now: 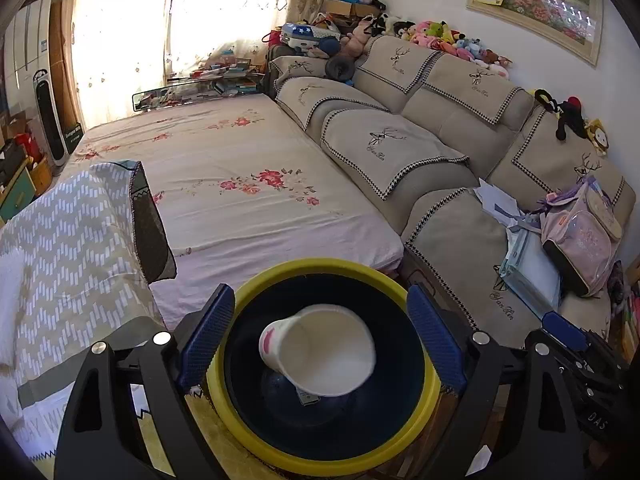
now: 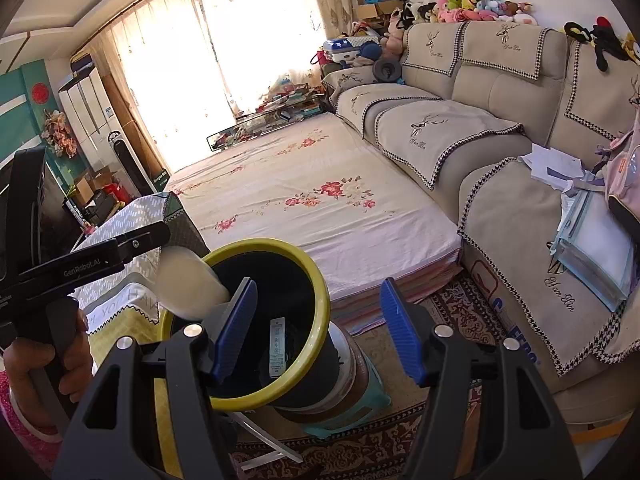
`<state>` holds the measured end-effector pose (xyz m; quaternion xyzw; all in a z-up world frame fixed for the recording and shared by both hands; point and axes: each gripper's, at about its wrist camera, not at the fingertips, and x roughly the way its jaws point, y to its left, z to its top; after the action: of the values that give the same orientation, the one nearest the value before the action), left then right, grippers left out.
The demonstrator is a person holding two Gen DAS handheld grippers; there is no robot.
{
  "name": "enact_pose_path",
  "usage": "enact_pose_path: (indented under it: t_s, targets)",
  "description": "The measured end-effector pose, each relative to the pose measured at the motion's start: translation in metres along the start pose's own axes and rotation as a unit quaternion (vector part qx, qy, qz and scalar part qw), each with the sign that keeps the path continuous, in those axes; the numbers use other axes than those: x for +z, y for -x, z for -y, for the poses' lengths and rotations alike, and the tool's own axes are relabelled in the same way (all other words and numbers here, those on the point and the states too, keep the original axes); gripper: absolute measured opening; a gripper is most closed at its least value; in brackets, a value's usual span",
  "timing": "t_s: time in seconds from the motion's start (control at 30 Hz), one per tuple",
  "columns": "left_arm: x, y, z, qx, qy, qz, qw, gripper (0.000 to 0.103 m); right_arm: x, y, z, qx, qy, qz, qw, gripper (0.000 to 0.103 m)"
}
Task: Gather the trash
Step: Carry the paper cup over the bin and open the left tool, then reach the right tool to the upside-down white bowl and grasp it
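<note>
- Living room, daylit: bright curtained window (image 2: 224,52) at the far end, framed landscape painting (image 1: 540,4) on the wall above the seating.
- Beige sectional sofa (image 1: 452,120), covers embroidered with deer motifs and edged in houndstooth trim; a row of plush toys (image 1: 452,42) lines its backrest.
- Low mattress (image 1: 240,184) in a pale floral sheet, set against the sofa front.
- Pink backpack (image 1: 580,240) and loose papers (image 1: 496,200) on the near sofa seat.
- Patterned rug (image 2: 400,440) on the floor in the right wrist view.
- Trash bin (image 1: 324,368), dark inside with a yellow rim, directly below both grippers; in the right wrist view it stands on a round container on a teal stool (image 2: 360,404).
- Paper cup (image 1: 320,350), white with pink marking, tilted mouth-up at the bin opening; whether it is falling or resting inside cannot be told. The right wrist view shows it blurred at the bin's rim, just below the other gripper.
- Flat labelled packet (image 2: 277,346) lies at the bin's bottom.
- Left gripper (image 1: 320,336): blue pads spread wide, standing either side of the bin mouth, pressing on nothing; the cup lies between and below them, untouched.
- Right gripper (image 2: 318,328): jaws apart, nothing between the pads, poised over the bin's near rim.
- A hand (image 2: 48,360) with a pink sleeve grasps the left gripper's handle.
</note>
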<state>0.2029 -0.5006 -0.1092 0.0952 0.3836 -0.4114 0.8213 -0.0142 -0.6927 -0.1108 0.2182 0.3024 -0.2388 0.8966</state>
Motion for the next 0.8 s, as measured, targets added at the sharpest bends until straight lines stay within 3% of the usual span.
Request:
enact_pose_path:
  t_s: [0.1,0.23,0.5,0.63,0.8]
  targets:
    - [-0.002,0.016,-0.007,0.0,0.005,0.012,0.9999,0.087,-0.002,-0.001,-0.005,0.004,0.005,-0.002,1.0,0.061]
    - [-0.009,0.07,-0.021,0.002,0.005,0.064,0.9979,0.09,-0.003,-0.003,-0.018,0.013,0.018,-0.007,1.0,0.062]
    - [-0.048,0.198,-0.08,0.073,0.022,0.158,0.9844,0.096,-0.014,-0.006,-0.078,0.068,0.071,-0.029,0.995,0.062]
    - [-0.079,0.263,-0.135,0.142,0.054,0.197,0.9686,0.097,-0.024,-0.006,-0.124,0.112,0.114,-0.044,0.986,0.063]
    - [-0.115,0.332,-0.196,0.239,0.08,0.248,0.9355,0.098,-0.045,0.002,-0.188,0.202,0.169,-0.057,0.963,0.067]
